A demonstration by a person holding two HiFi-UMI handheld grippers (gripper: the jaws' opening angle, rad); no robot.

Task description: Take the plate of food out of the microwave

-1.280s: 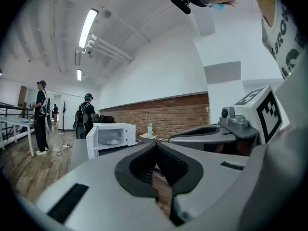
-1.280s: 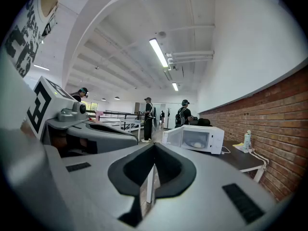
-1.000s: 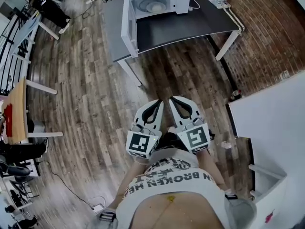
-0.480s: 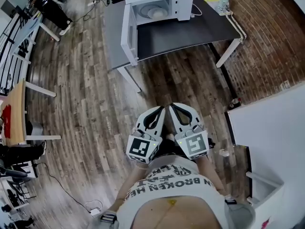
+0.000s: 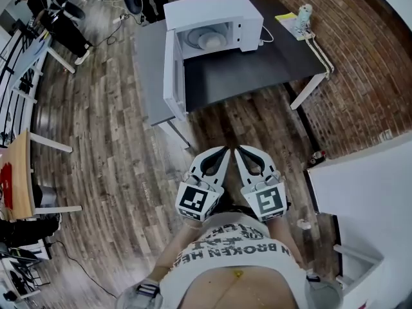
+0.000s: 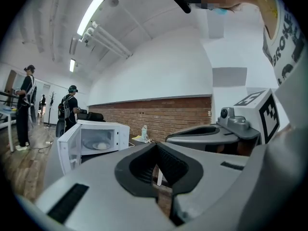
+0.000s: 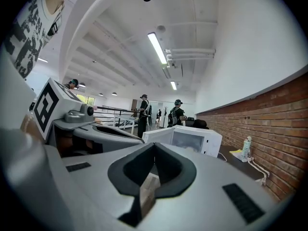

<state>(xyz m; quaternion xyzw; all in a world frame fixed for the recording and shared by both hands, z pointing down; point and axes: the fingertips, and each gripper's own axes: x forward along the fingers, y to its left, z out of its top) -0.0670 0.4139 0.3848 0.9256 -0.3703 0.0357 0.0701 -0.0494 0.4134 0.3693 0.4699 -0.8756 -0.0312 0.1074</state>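
White plate (image 5: 203, 43), pale food (image 5: 212, 40) on it, flat inside white microwave (image 5: 215, 8). Door (image 5: 174, 76) swung open leftward. Microwave upright on dark table (image 5: 264, 56), well ahead of me.

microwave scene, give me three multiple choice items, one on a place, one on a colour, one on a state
1. Where is the plate of food?
A inside the microwave
B on top of it
C under it

2. What colour is the microwave's casing?
A black
B red
C white

3. How is the microwave door?
A shut
B swung open
C missing

Answers:
1 A, the head view shows the plate sitting in the open cavity.
2 C, the top and sides are white.
3 B, the door stands out to one side, hinged at the cavity's edge.
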